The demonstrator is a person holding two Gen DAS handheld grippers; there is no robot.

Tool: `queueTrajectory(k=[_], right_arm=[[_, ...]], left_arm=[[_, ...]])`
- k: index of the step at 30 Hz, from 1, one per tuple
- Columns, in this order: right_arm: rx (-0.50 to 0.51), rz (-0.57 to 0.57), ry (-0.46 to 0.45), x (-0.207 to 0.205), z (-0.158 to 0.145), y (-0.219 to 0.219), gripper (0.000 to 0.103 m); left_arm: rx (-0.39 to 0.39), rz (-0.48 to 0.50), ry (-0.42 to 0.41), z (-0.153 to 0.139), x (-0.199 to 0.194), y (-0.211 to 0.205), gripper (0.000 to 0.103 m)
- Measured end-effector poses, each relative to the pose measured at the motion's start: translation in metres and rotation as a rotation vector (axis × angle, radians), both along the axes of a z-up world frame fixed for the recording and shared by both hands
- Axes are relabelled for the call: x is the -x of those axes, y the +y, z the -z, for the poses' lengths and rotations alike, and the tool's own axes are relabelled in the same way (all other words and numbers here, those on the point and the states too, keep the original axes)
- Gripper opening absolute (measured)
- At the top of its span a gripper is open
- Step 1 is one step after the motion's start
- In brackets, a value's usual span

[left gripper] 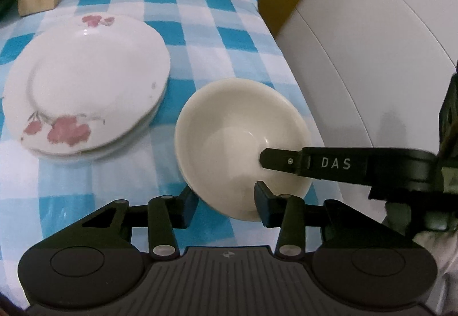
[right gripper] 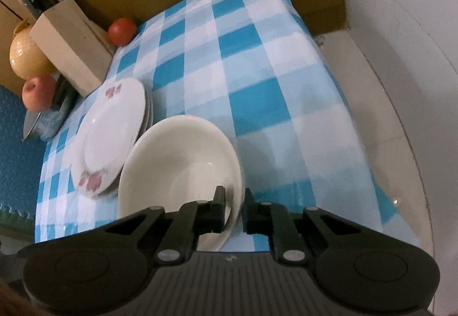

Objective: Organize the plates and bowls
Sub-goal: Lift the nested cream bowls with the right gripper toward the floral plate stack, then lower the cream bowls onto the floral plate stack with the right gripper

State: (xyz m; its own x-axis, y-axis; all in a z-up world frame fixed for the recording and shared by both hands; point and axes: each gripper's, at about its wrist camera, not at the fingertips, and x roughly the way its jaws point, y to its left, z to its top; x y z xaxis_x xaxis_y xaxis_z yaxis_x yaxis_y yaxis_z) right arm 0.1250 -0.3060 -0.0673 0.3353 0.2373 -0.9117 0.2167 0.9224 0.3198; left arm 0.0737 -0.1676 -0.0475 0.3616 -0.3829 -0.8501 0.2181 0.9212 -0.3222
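Observation:
A cream bowl (left gripper: 237, 141) is tilted above the blue checked tablecloth (left gripper: 200, 30). My right gripper (right gripper: 233, 208) is shut on the bowl's (right gripper: 177, 161) rim, one finger inside and one outside; its upper finger (left gripper: 286, 160) shows inside the bowl in the left wrist view. My left gripper (left gripper: 226, 201) is open and empty, its fingers either side of the bowl's near edge, not touching. A stack of white plates with pink flowers (left gripper: 86, 81) lies left of the bowl; it also shows in the right wrist view (right gripper: 111, 133).
A wooden knife block (right gripper: 68, 44) stands at the back left with a tomato (right gripper: 121, 31), an apple (right gripper: 38, 93) and a yellow jug (right gripper: 25, 55) beside it. A knife (right gripper: 31, 121) lies at the left. The table's right edge drops beside a white surface (left gripper: 372, 44).

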Motion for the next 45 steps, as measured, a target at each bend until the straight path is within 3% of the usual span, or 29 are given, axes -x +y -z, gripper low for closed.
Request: queueTrajectory(k=[4, 6, 9, 13, 15, 16, 28, 36, 45], right_arm=[[0.028, 0.016, -0.001, 0.002, 0.001, 0.000, 0.013], [0.011, 0.030, -0.004, 0.001, 0.001, -0.001, 0.015], [0.019, 0.033, -0.006, 0.002, 0.001, -0.003, 0.016], [0.023, 0.013, 0.003, 0.004, 0.002, -0.001, 0.012], [0.031, 0.005, 0.000, 0.006, 0.000, 0.002, 0.012], [0.042, 0.004, -0.005, 0.006, -0.001, 0.004, 0.011], [-0.018, 0.060, -0.128, 0.001, -0.032, 0.014, 0.011], [-0.031, 0.017, -0.192, -0.030, -0.052, 0.049, 0.011], [-0.059, -0.021, -0.199, -0.065, -0.048, 0.085, 0.011]], left_arm=[[-0.004, 0.020, 0.010, 0.001, 0.007, 0.003, 0.054], [-0.027, 0.010, -0.012, 0.001, 0.008, 0.004, 0.063], [-0.060, -0.003, -0.043, 0.002, 0.006, 0.004, 0.064], [-0.101, -0.005, -0.052, 0.012, 0.005, 0.002, 0.055], [-0.093, 0.024, -0.043, 0.012, 0.004, -0.002, 0.041], [-0.081, 0.033, -0.031, 0.011, 0.006, -0.001, 0.039], [-0.079, 0.030, -0.103, -0.018, 0.014, 0.004, 0.041], [-0.082, -0.056, -0.162, -0.041, 0.002, 0.026, 0.044], [-0.111, -0.133, -0.185, -0.054, -0.019, 0.057, 0.046]])
